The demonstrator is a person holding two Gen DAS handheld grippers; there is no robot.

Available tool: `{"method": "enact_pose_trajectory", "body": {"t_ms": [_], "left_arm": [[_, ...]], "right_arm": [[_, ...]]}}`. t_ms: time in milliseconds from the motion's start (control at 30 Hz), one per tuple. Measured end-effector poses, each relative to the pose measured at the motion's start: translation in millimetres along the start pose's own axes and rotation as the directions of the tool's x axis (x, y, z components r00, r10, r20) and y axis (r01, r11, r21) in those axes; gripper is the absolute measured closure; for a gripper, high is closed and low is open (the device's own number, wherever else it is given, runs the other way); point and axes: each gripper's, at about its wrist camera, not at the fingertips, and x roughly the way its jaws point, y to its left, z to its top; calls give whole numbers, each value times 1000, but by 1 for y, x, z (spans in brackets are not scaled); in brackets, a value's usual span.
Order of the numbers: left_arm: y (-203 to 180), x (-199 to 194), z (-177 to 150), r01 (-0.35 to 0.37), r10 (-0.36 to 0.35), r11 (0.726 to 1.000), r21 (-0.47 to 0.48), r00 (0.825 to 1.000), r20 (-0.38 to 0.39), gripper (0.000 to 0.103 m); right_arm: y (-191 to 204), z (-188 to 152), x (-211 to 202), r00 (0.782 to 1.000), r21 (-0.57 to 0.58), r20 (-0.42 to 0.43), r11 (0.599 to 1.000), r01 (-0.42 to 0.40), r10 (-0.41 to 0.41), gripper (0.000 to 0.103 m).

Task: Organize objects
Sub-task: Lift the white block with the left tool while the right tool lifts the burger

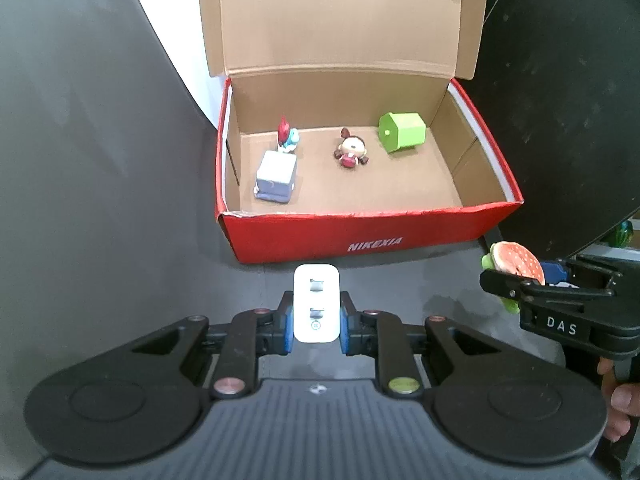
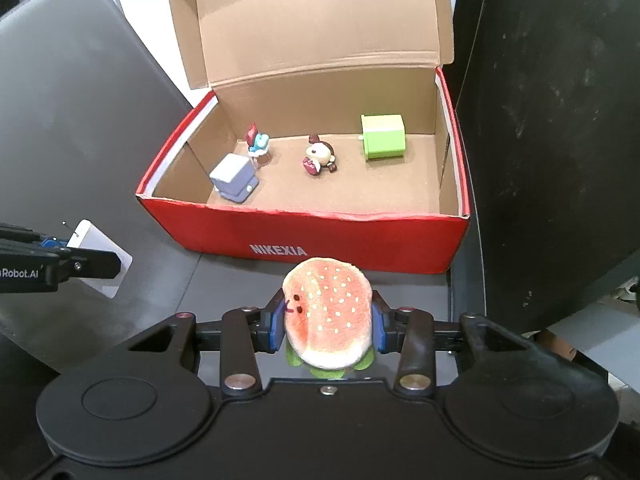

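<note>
Now your left gripper (image 1: 316, 322) fingers clamp the white charger (image 1: 316, 304), long axis pointing toward the box (image 1: 360, 236); your right gripper (image 2: 328, 320) fingers squeeze the burger plush (image 2: 328, 312).

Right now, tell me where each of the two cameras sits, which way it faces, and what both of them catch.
Left wrist view: sits on the left gripper, looks forward and down at the open red cardboard box; shows its own fingers on a white rectangular charger, plus the right gripper and a hand at right.
Right wrist view: sits on the right gripper, facing the same box; shows its fingers on a plush burger toy, the left gripper at left.
Shared: box, green block, three figurines, both held items.
</note>
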Motion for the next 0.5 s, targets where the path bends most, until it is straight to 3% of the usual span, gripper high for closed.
{"method": "enact_pose_trajectory", "body": {"t_ms": [167, 267, 500], "left_arm": [[-1, -13, 3, 14, -14, 1000, 10, 1000, 24, 83], [-1, -22, 6, 26, -27, 999, 26, 999, 42, 83], [-7, -54, 16, 40, -50, 995, 90, 993, 105, 83]], "right_arm": [[-1, 2, -15, 1000, 22, -4, 1000, -20, 20, 63], [-5, 7, -27, 998, 97, -4, 994, -58, 59, 63], [0, 24, -59, 999, 57, 32, 998, -36, 34, 63]]}}
